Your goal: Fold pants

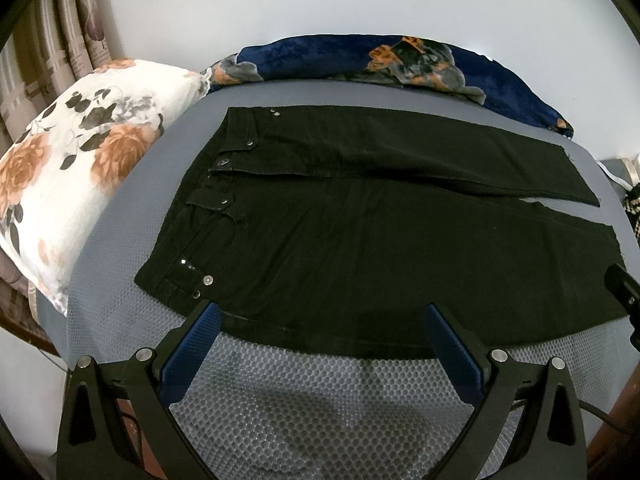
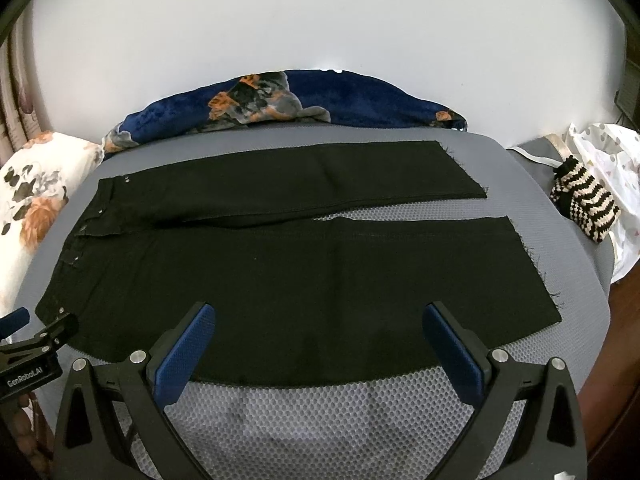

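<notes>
Across the middle of both frames the black pants [image 1: 360, 216] lie flat on the grey mesh surface [image 1: 320, 400], waistband at left, hems at right, unfolded. I judge the first fold has not begun; next I must bring each gripper onto the near edge. Left gripper [image 1: 322, 316] and right gripper [image 2: 320, 316] stand wide apart, empty. Only the right view shows the striped knit item [image 2: 584, 200] at right.
</notes>
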`<state>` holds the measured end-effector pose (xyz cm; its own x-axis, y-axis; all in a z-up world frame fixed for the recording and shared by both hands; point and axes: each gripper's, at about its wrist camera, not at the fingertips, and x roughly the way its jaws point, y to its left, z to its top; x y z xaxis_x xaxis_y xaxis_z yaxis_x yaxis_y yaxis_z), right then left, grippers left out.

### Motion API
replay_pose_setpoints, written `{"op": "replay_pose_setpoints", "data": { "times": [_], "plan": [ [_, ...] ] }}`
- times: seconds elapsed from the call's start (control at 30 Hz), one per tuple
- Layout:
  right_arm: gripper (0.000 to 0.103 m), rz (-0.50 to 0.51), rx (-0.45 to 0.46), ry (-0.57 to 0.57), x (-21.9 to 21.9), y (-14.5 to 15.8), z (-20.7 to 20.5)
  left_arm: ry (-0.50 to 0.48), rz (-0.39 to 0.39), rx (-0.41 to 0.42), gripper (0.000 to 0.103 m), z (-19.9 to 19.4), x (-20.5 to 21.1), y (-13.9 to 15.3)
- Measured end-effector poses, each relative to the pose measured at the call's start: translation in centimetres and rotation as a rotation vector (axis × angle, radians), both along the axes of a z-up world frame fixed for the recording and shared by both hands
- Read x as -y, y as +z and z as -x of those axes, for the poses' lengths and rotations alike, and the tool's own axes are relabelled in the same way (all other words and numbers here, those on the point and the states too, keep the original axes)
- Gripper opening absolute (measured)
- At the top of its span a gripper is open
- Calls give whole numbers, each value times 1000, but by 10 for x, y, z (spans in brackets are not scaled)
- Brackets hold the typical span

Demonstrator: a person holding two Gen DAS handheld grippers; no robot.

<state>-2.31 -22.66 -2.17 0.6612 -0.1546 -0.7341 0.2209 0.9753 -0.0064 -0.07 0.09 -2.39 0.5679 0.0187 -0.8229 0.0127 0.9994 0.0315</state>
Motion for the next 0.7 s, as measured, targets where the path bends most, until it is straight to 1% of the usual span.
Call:
{"op": "replay_pose_setpoints", "data": {
  "times": [0.4, 0.6, 0.7],
  "plan": [
    [103, -26, 6, -1, 3, 1, -7, 0, 3, -1, 100, -3, 0, -2],
    [103, -36, 27, -14, 6, 7, -15, 3, 8, -11, 100, -17, -7, -7],
    [103, -50, 61, 9, 6, 12, -21, 8, 15, -5, 100, -28, -14, -6]
  ]
}}
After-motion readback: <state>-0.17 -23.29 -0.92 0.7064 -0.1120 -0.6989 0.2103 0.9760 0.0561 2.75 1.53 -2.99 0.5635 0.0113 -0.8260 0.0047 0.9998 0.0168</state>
